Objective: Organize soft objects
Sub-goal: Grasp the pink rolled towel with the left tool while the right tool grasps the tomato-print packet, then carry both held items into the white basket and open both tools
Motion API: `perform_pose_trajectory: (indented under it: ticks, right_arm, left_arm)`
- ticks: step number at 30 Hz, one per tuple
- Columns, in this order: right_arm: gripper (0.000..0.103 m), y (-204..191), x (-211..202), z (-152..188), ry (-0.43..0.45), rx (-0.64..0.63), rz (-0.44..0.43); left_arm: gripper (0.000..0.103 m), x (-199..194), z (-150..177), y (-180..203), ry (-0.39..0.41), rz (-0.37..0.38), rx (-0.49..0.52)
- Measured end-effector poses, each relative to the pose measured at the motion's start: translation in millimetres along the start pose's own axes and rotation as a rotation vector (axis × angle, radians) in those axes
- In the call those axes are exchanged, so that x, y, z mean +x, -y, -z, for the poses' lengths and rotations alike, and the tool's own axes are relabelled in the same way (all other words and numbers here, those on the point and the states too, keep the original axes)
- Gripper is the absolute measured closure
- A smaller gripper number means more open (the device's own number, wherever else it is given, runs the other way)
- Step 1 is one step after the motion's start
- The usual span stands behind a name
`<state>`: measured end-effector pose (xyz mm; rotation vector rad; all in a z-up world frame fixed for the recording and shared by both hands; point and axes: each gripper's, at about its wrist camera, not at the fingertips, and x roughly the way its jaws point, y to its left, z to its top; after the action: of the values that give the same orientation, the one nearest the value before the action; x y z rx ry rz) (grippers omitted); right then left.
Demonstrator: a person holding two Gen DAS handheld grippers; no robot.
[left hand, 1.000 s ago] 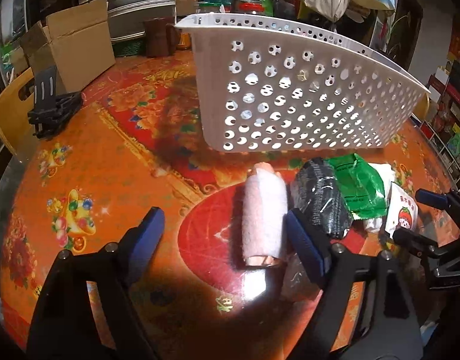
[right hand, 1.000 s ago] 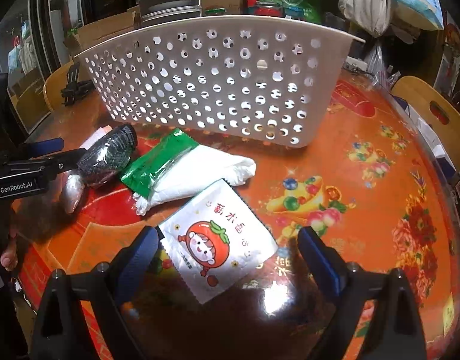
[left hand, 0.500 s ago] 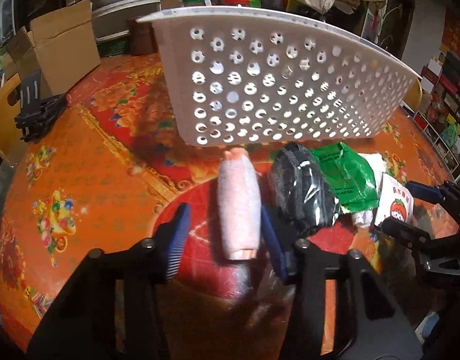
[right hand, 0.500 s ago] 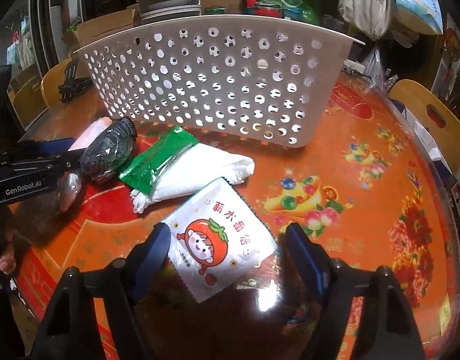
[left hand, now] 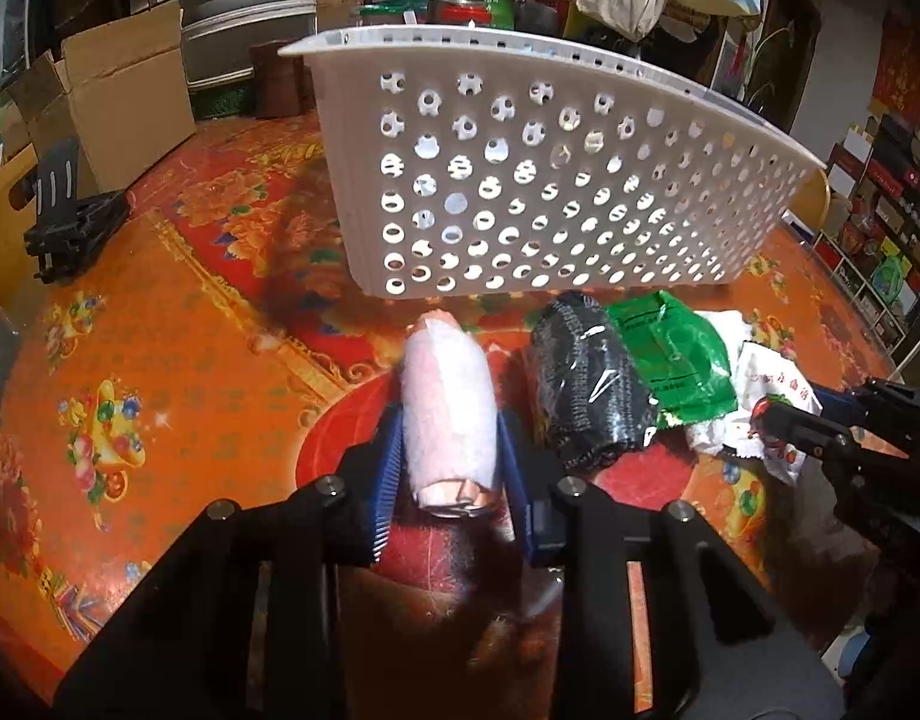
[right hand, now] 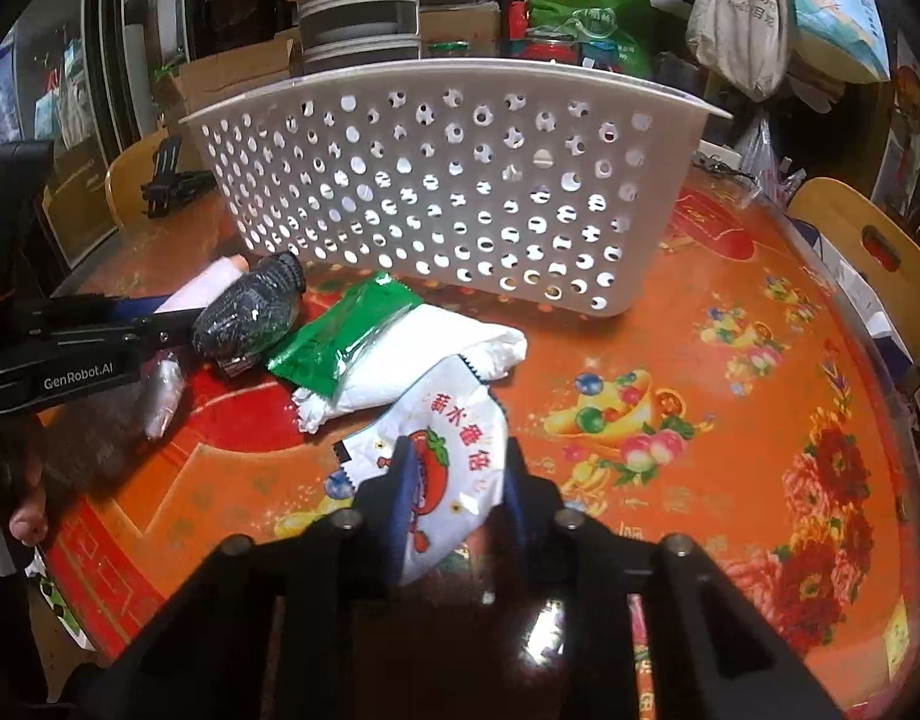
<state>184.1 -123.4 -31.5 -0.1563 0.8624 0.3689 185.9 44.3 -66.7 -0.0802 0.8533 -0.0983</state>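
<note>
On the table lies a pink fluffy roll [left hand: 444, 372] with my left gripper [left hand: 450, 426] around it, jaws closing, blue pads pressing both its sides. My right gripper [right hand: 458, 450] is closing too, and a white packet with a tomato cartoon [right hand: 453, 414] buckles between its pads. Between the two lie a black roll in clear wrap [left hand: 586, 384] and a green-and-white bag [right hand: 369, 342]. Just behind all of them stands the white perforated basket [right hand: 435, 180], tipped toward the grippers.
The round table [right hand: 730, 420] has an orange and red flowered cover. A cardboard box [left hand: 117, 96] and a black folded stand [left hand: 69, 222] sit at the far left. A yellow chair [right hand: 868, 252] is at the right edge. A person's fingers [right hand: 27, 516] show at lower left.
Both grippers went from wide open to closed. The left moved in around the pink roll and now squeezes it; the right closed on the tomato packet, which has crumpled upward.
</note>
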Motion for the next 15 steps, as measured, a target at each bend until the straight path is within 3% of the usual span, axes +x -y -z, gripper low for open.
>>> perform_pose_trajectory:
  ticks: [15]
  right_arm:
    - [0.094, 8, -12, 3, 0.071, 0.039, -0.037]
  left_arm:
    - [0.077, -35, 1, -2, 0.106, -0.01, -0.009]
